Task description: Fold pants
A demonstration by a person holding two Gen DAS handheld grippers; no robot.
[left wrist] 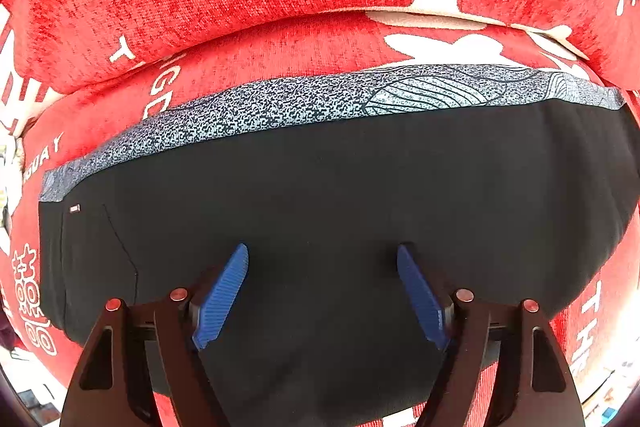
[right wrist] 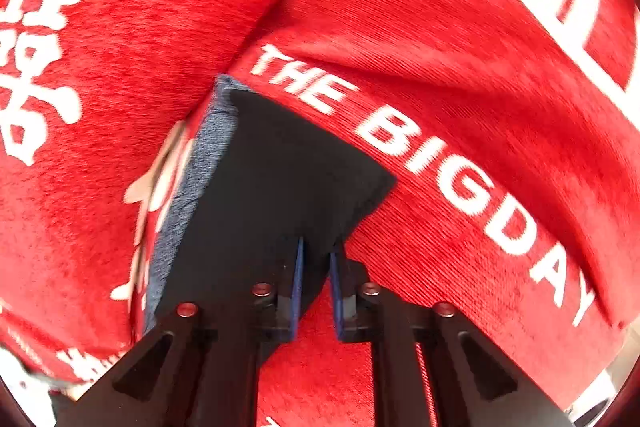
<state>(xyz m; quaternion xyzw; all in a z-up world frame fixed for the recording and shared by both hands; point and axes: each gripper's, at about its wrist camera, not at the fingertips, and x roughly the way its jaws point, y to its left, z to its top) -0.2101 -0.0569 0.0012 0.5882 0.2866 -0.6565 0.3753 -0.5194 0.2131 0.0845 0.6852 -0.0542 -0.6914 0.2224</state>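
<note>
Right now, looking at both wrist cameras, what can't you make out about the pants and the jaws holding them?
- Left wrist view: the near edge of the black pants is hidden behind the open left gripper and cut by the frame bottom.
- Right wrist view: motion blur smears the red printed cover; the pants' patterned band shows no detail.
- Right wrist view: the right gripper pinches the pants' edge; layer count hidden by the jaws.

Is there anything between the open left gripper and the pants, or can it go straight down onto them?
Nothing visible is in the way: the left gripper hangs open directly above the black pants, with only bare fabric below it.
</note>
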